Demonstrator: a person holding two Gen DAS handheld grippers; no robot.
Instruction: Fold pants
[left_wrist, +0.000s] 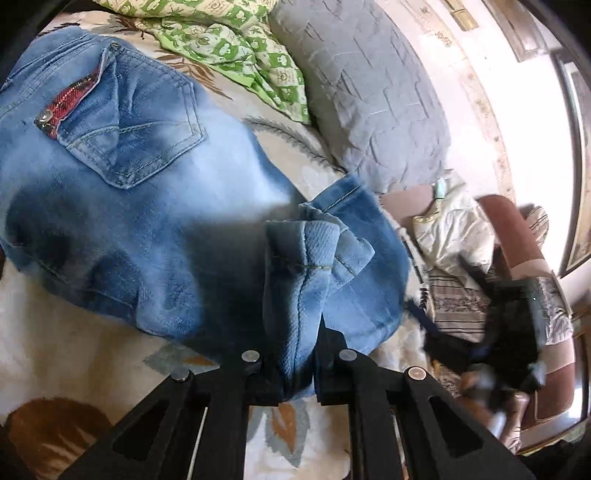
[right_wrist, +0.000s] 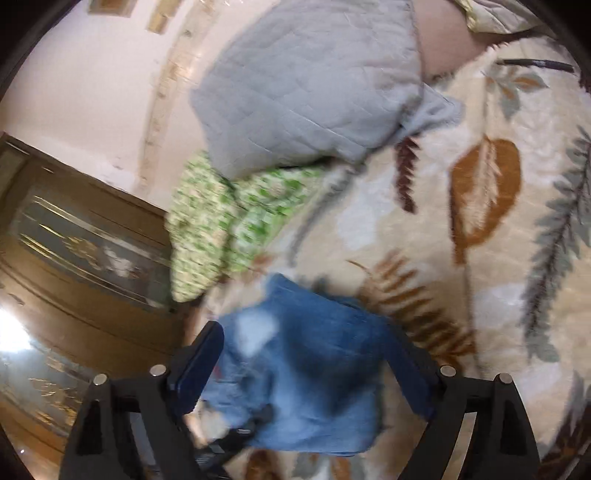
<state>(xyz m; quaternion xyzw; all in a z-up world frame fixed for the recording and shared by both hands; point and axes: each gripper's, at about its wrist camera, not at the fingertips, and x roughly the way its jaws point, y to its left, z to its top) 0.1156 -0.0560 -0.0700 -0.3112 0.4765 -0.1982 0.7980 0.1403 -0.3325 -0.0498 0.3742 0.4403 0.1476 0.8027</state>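
Bed w/ cream leaf-print blanket (right_wrist: 424, 229); grey quilted pillow (left_wrist: 369, 92) & green-patterned cloth (left_wrist: 236, 48) lie beyond both tools. Blue jeans (left_wrist: 140, 206) spread on blanket, back pocket up, ahead-left of left hand-held gripper (left_wrist: 295, 354). Left hand-held gripper: jaws narrow, clamped on a bunched jeans hem. Right hand-held gripper (right_wrist: 314, 369): jaws wide apart, denim lying between them, pads not pressing it. Wooden cabinet (right_wrist: 74, 258) off to its left; view blurred.
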